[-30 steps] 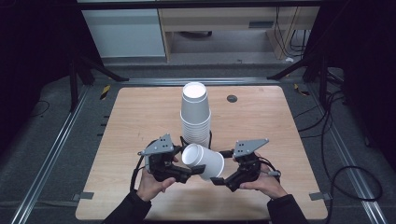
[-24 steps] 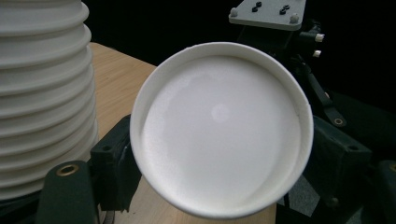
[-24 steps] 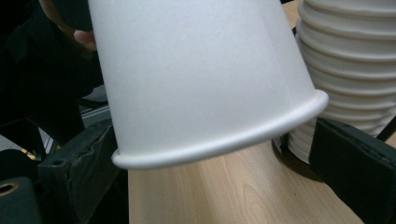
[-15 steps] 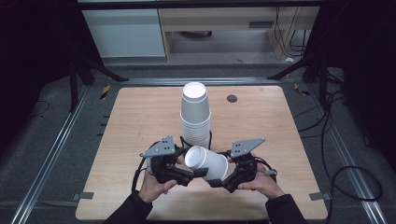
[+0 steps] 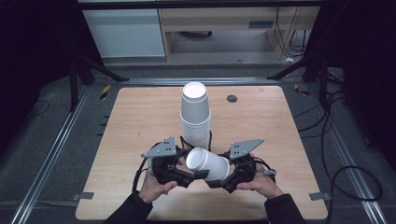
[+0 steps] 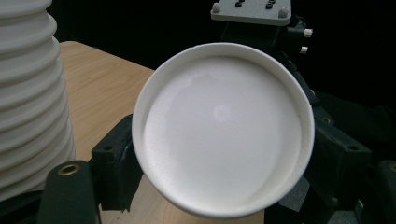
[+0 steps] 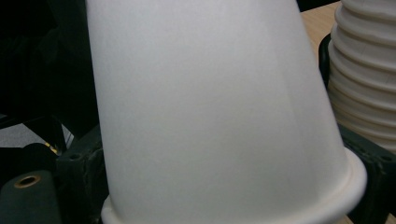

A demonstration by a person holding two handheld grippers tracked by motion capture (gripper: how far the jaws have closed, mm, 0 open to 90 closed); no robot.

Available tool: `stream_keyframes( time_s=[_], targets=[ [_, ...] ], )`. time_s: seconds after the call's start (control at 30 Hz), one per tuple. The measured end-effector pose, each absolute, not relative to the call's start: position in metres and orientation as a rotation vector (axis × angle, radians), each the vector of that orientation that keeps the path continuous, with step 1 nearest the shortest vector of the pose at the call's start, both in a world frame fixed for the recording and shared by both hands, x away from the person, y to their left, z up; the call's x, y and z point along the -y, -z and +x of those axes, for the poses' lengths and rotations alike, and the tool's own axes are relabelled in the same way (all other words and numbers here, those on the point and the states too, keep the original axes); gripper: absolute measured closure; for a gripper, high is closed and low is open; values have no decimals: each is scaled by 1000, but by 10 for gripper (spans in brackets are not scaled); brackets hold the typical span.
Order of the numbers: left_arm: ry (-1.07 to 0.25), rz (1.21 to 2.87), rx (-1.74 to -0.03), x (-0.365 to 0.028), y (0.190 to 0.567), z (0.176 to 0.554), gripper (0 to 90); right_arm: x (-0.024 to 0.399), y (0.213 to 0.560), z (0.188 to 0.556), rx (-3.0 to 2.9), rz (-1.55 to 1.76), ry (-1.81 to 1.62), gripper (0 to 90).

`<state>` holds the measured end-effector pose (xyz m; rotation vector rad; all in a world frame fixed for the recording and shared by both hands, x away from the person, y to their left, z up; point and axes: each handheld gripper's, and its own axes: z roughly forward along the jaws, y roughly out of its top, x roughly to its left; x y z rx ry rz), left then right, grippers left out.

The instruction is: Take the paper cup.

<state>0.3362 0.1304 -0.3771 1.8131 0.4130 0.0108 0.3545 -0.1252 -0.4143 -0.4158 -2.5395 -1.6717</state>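
High view: a single white paper cup (image 5: 208,164) lies on its side, held between two hand-held grippers above the wooden desk (image 5: 140,121).
The right hand-held gripper (image 5: 223,179) clamps the cup's body; the left hand-held gripper (image 5: 190,177) meets its rim, grip unclear. A tall stack of white paper cups (image 5: 196,116) stands just behind.

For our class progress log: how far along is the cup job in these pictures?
Done: one cup is apart from the stack, which stands upright on the table. In hand: that cup lies on its side, off the table, between the left gripper and right gripper. Left: setting it down, probably; then more cups.
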Motion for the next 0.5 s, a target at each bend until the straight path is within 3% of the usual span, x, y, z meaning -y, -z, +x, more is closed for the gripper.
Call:
stream_keyframes(
  time_s=[0.5],
  targets=[
    [-37, 1850, -436, -144, 365, 340, 147, 132, 414, 357, 2605, -441, 1628, 103]
  ],
)
